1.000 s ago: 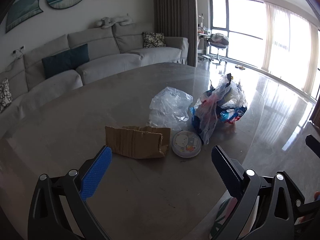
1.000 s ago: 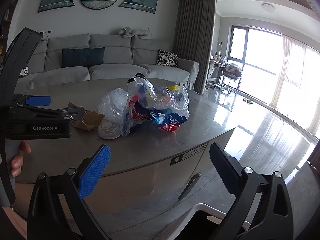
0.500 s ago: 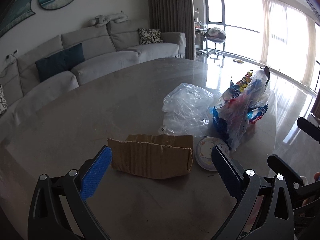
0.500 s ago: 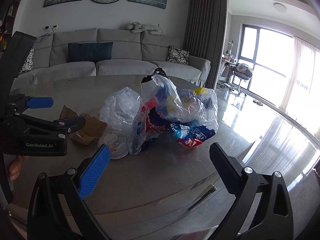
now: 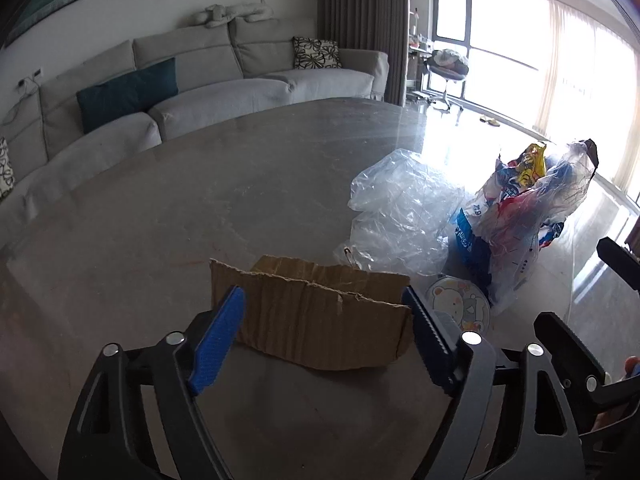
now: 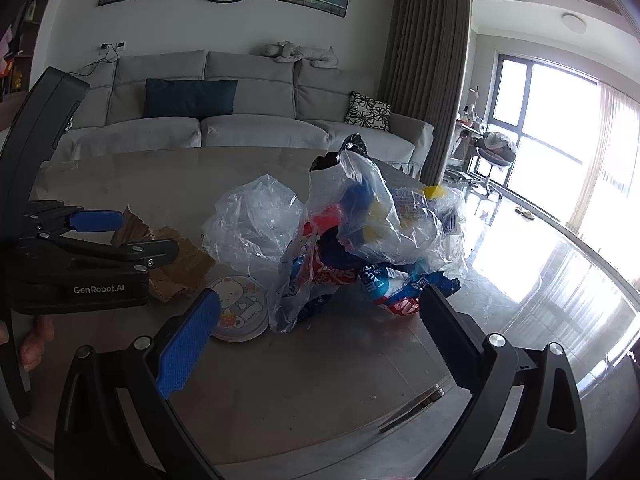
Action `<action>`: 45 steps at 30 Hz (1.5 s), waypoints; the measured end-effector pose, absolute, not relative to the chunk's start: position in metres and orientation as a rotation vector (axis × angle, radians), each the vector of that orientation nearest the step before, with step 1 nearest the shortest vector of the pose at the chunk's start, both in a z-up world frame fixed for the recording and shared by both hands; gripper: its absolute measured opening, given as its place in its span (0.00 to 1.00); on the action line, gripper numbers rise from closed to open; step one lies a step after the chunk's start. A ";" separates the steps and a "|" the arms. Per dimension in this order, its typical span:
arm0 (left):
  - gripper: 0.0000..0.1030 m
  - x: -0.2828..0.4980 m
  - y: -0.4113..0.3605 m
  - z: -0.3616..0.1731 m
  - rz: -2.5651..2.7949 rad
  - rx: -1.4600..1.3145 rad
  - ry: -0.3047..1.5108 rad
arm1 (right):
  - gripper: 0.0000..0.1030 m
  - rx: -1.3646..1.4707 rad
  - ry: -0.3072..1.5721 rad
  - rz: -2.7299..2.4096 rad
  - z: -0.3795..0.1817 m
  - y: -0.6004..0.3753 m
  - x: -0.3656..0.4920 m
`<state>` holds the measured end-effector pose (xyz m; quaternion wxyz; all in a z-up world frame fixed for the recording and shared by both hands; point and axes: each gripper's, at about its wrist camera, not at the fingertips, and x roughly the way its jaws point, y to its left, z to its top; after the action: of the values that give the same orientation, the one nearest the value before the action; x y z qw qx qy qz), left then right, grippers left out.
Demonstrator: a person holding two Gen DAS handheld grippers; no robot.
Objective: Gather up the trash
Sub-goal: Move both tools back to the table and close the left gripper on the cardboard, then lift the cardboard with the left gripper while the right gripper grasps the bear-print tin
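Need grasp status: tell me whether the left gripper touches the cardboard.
Cannot tell: the left wrist view shows the left gripper open astride the cardboard, contact unclear.

left wrist: close, low | right wrist: perhaps farther | shared: cardboard [image 5: 320,320]

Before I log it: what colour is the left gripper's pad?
Blue pad, clearest in left wrist view.

grey stone table [image 5: 168,220]; on it torn cardboard [image 5: 316,316], round lid [image 5: 460,308], clear bag [image 5: 400,216], stuffed trash bag [image 5: 528,216]
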<state>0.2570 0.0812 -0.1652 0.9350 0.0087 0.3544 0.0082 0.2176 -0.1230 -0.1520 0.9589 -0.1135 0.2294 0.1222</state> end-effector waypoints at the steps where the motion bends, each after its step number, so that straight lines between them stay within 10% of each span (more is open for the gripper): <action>1: 0.49 0.258 0.080 -0.167 0.014 0.029 0.742 | 0.96 -0.231 0.464 0.250 -0.152 -0.122 0.217; 6: 0.13 0.250 0.082 -0.166 -0.016 0.051 0.716 | 0.96 -0.230 0.456 0.257 -0.151 -0.121 0.214; 9: 0.07 0.240 0.079 -0.158 -0.043 0.086 0.675 | 0.96 -0.234 0.459 0.262 -0.151 -0.119 0.214; 45: 0.06 0.225 0.125 -0.133 -0.023 0.142 0.574 | 0.96 -0.220 0.626 0.380 -0.184 -0.057 0.245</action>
<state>0.2245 0.1254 -0.1331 0.9566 0.0701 0.2827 -0.0115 0.2455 -0.0573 -0.1840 0.9277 -0.1075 0.3056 0.1853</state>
